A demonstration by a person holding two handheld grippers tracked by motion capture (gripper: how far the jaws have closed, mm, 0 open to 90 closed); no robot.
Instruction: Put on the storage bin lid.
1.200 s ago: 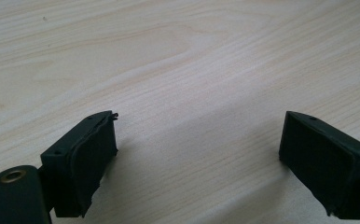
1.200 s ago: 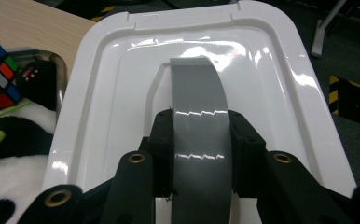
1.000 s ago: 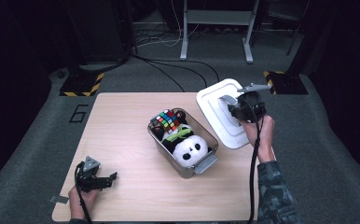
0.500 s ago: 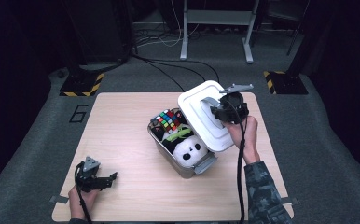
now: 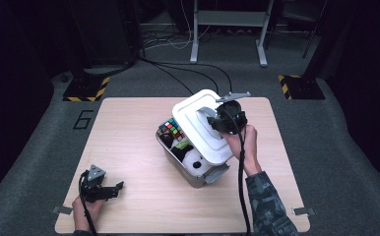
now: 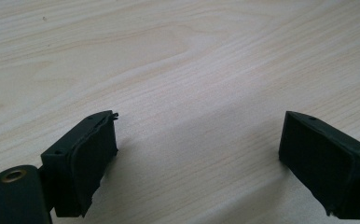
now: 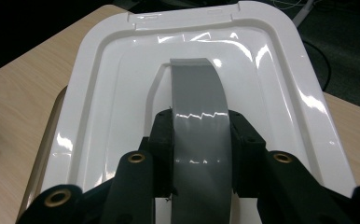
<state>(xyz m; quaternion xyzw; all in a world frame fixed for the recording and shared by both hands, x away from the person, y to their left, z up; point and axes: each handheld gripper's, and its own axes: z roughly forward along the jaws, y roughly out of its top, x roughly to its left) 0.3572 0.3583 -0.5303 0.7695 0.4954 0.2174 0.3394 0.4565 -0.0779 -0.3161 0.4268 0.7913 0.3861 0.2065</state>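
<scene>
Closing: lid point(image 5: 198, 125) hangs tilted over the bin point(image 5: 198, 174), not yet seated
Right gripper point(image 7: 201, 154): fingers clamped on the lid's grey handle point(image 7: 197, 102)
Left gripper point(image 5: 110, 189): fingers wide apart, empty, on the table point(image 5: 129, 128) well left of the bin
Left: lower, align, press

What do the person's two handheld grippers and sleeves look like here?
Both are black. The left gripper carries a grey three-cornered plate and has broad, blocky black jaws with screw holes. The right gripper has the same plate and brass-coloured rivets in its linkage. A black cable trails from each. The right forearm wears a camouflage-patterned sleeve.
</scene>
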